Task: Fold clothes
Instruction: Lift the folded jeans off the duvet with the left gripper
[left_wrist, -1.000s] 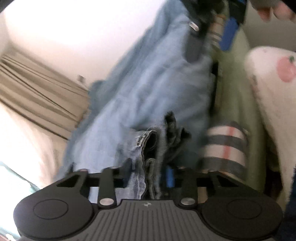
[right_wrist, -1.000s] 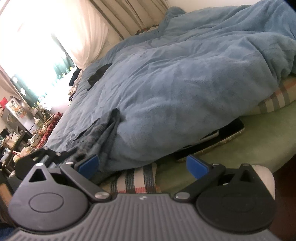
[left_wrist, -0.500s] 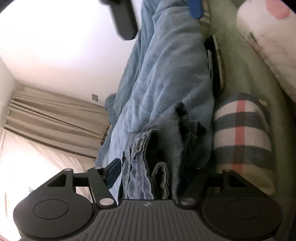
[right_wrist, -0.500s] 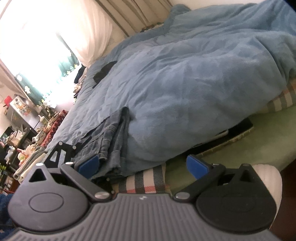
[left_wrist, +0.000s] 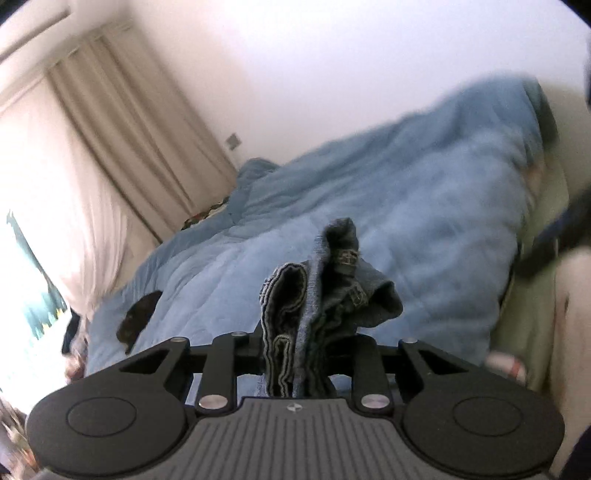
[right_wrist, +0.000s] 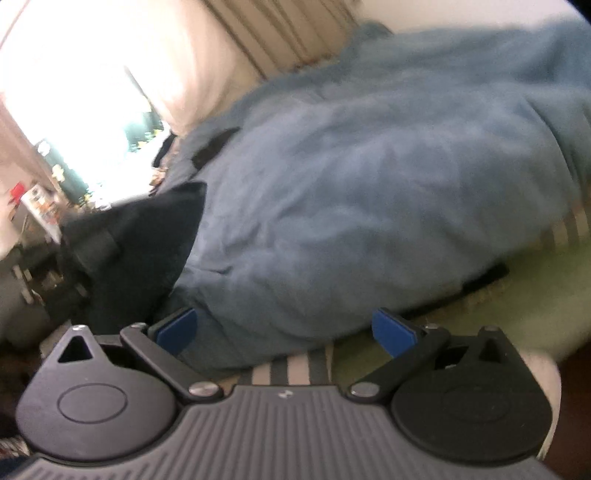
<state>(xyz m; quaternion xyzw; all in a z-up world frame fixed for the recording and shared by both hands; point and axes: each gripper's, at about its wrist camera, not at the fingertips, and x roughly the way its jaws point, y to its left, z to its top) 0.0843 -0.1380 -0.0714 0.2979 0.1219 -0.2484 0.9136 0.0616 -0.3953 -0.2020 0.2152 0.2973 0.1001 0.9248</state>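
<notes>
A bunched pair of blue jeans (left_wrist: 317, 295) stands up between the jaws of my left gripper (left_wrist: 306, 343), above the blue blanket. The jaws are closing on the bundle, and the denim hides the pads. The waistband folds and a belt loop poke up in front of the camera. In the right wrist view, the jeans show as a dark blurred mass (right_wrist: 140, 251) lifted at the left. My right gripper (right_wrist: 284, 328) stands open low over the blanket's edge, both blue pads (right_wrist: 175, 328) bare with nothing between them.
A thick blue blanket (left_wrist: 406, 221) covers the bed. A green sheet (right_wrist: 498, 325) and a striped cushion (right_wrist: 295, 365) lie at its near edge, and a dark flat object (right_wrist: 484, 280) sticks out from under it. Beige curtains (left_wrist: 110, 129) and a bright window lie to the left.
My left gripper has rolled upright and risen, lifting the bunched jeans off the blanket, and its jaws have narrowed on them. My right gripper has stayed open in nearly the same place.
</notes>
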